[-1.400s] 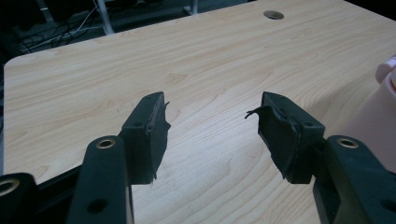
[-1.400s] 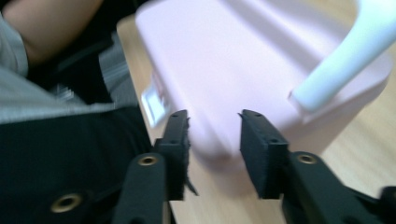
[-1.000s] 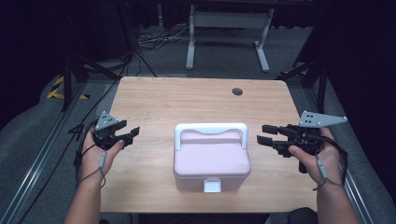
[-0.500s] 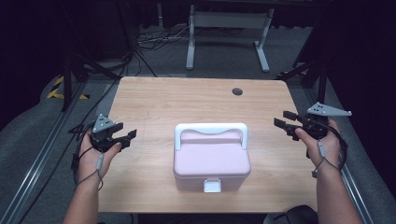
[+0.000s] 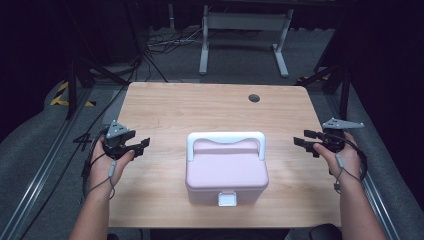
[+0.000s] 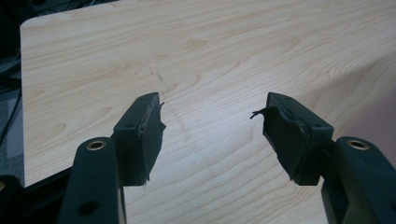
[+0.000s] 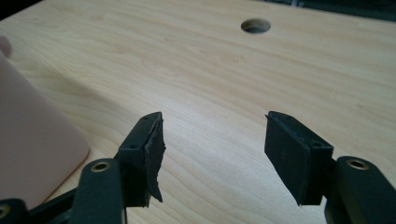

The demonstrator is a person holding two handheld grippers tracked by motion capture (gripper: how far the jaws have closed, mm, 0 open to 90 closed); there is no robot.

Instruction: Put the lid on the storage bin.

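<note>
— Box (image 5: 226, 172), pink, with a white handle (image 5: 225, 138) folded back over its far edge and a white latch (image 5: 226, 200) on the near face: it sits shut in the middle of the surface (image 5: 200, 105), a little toward the person's side.

— And both hands are off it?

— Yes. The left gripper (image 5: 141, 145) hangs over the surface well to the left of the box, the right gripper (image 5: 303, 142) well to the right, each pointing inward at it. Both have just been opening their jaws, which now stand wide with nothing between them. In the left gripper view the left gripper (image 6: 211, 122) frames bare wood; in the right gripper view the right gripper (image 7: 214, 135) does too, with the box (image 7: 32, 135) at the left edge of that view.

— So what would you do from here?

— My guess is the box is about to be opened or lifted. For opening, I'd bring one gripper low to the latch from the front and let the other steady a side wall so the box doesn't skate. It looks like light plastic, so a push on one side alone may slide it.

— And for the handle?

— Come over the top, close on the middle of the bar, not a corner, or the box may tilt. Keep the trailing cables clear of the lid.
</note>
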